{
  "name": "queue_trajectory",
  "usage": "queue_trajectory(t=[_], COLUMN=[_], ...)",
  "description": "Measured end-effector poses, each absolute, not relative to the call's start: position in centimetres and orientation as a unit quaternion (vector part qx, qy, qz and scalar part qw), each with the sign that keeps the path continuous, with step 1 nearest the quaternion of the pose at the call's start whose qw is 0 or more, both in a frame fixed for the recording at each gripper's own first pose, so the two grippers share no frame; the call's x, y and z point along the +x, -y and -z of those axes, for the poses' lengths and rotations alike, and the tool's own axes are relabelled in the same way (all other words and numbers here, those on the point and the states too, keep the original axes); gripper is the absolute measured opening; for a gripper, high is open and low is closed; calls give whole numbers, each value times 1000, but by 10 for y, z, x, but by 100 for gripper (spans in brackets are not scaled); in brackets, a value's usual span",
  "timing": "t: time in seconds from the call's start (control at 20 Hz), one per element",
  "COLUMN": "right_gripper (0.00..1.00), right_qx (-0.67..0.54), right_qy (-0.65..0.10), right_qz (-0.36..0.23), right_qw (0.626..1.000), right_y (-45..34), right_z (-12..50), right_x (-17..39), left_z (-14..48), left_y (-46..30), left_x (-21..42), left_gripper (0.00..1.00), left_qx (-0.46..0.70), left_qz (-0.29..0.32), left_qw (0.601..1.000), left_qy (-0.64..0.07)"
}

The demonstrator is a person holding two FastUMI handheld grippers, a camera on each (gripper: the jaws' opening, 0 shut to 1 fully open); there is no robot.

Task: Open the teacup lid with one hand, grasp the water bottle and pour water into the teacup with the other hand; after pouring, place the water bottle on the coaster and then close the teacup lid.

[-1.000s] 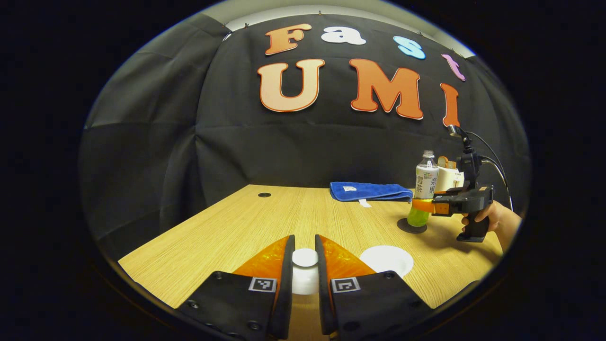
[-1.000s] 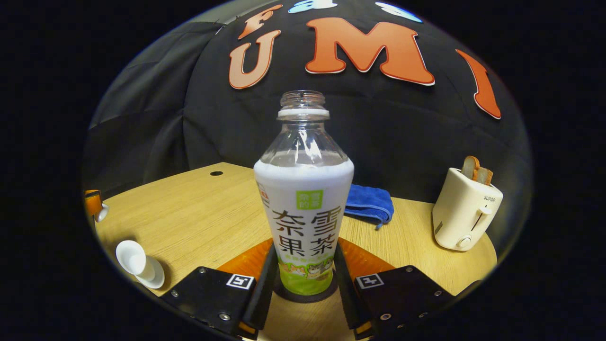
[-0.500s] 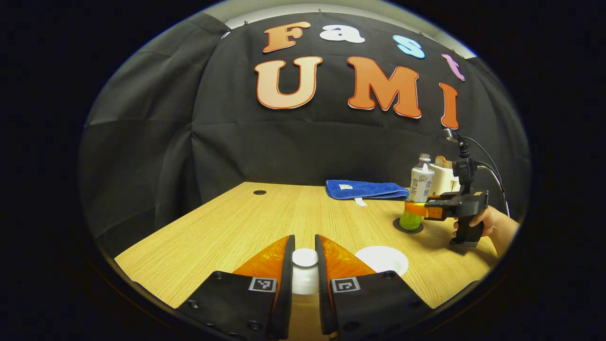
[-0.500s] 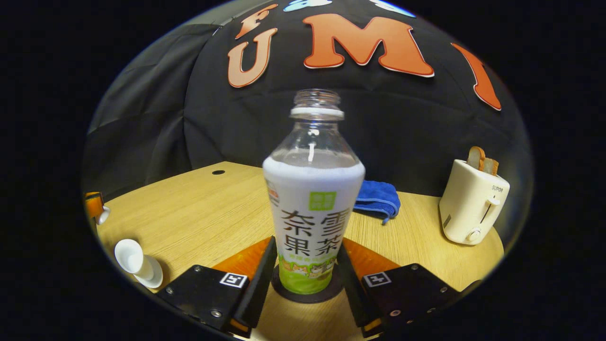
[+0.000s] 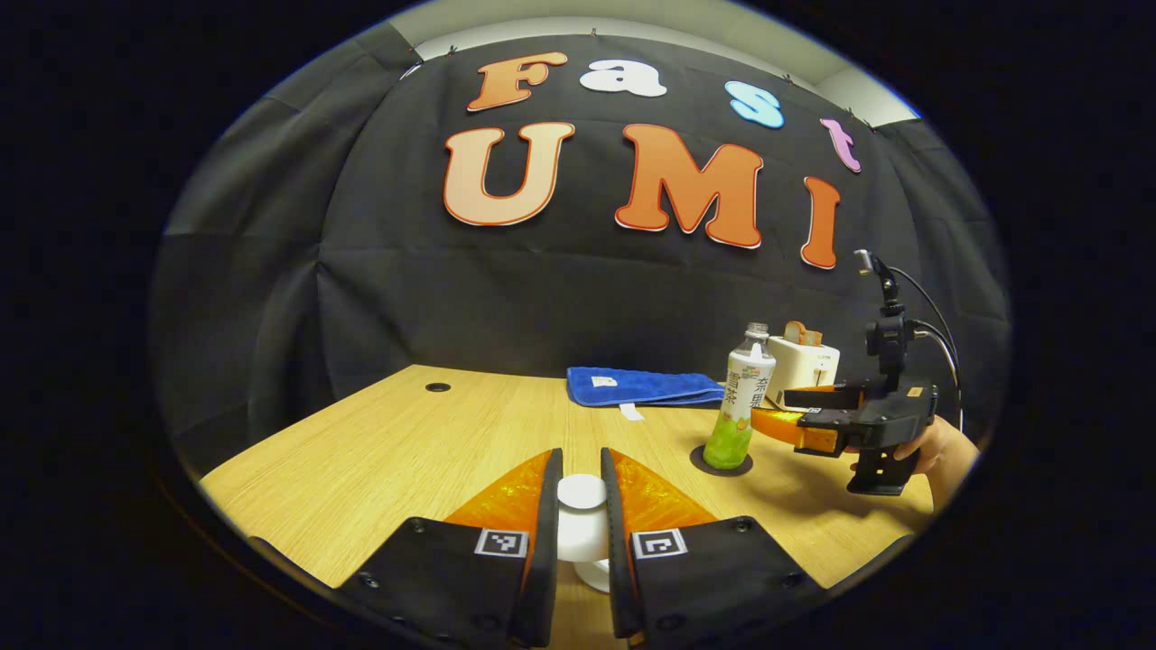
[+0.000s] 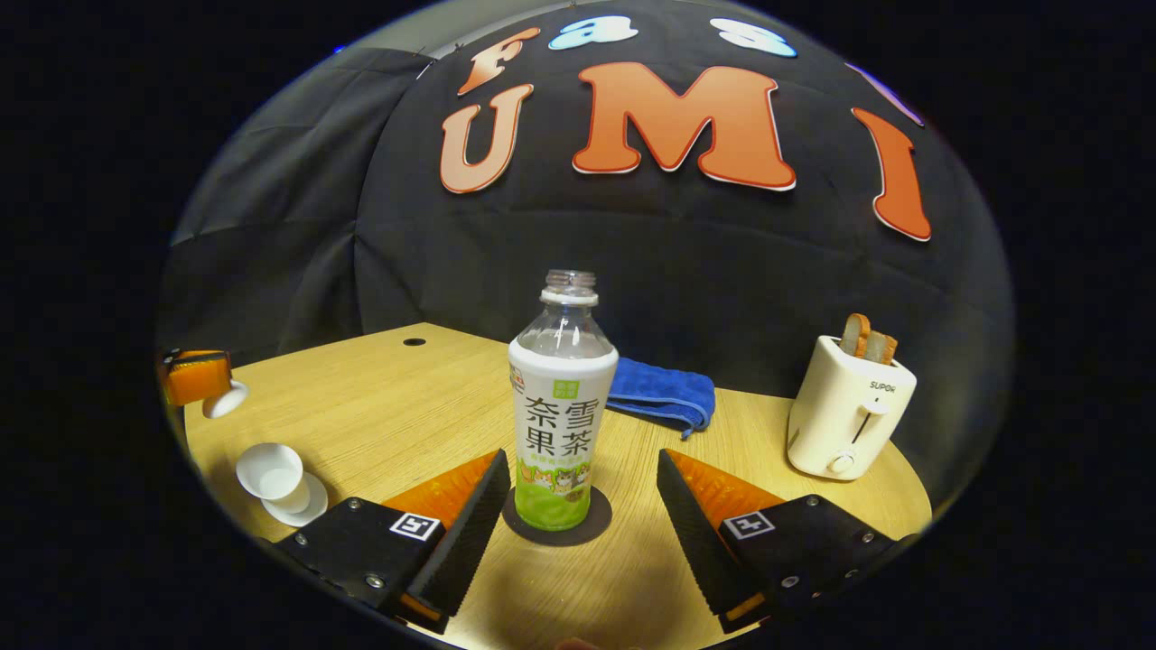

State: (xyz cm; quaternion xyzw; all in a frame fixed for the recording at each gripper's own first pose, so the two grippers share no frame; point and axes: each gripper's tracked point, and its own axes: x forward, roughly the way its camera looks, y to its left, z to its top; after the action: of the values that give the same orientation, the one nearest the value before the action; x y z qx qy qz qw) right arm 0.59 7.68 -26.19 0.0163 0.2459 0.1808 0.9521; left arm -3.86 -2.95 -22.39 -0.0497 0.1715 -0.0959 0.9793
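Observation:
My left gripper (image 5: 582,492) is shut on the knob of the white teacup lid (image 5: 581,533) and holds it off the table. Seen from the right gripper view, it (image 6: 194,375) hangs at the far left with the lid (image 6: 226,402) beneath it, above and behind the open white teacup (image 6: 269,469) on its saucer (image 6: 307,503). The uncapped water bottle (image 6: 562,424) stands upright on the dark coaster (image 6: 591,524). My right gripper (image 6: 580,465) is open, with its fingers apart on either side and just short of the bottle. The left gripper view shows it (image 5: 781,411) right of the bottle (image 5: 745,397).
A folded blue towel (image 6: 659,397) lies behind the bottle near the wall. A cream toaster (image 6: 849,415) with bread slices stands at the right. A hand (image 5: 939,447) holds the right gripper. A small hole (image 5: 438,386) marks the wooden table (image 5: 379,460) at the far left.
The right gripper has opened and drawn back from the bottle, which now stands free on the coaster. The left gripper, still holding the lid, has shifted a little.

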Motion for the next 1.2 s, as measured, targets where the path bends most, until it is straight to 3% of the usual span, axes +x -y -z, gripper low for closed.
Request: queue_trajectory(t=[0.45,0.95,1.05,1.2], right_gripper=[98,98,98,98], right_qx=[17,49,50,53], right_qy=[-166,-170,-169,-162], right_qz=[-121,-112,-112,-113], right_qw=[979,978,978,979], right_y=[-1,11,10,3], right_z=[200,204,204,196], right_x=[-27,-45,-49,-58], left_z=[259,285,281,259], left_y=[64,68,67,59], left_x=[-37,-48,-50,-49], left_gripper=[28,28,35,61], left_qx=[-35,3,6,11], left_qz=[114,106,101,87], left_qw=[973,968,970,978], left_qy=[-199,-226,-219,-190])
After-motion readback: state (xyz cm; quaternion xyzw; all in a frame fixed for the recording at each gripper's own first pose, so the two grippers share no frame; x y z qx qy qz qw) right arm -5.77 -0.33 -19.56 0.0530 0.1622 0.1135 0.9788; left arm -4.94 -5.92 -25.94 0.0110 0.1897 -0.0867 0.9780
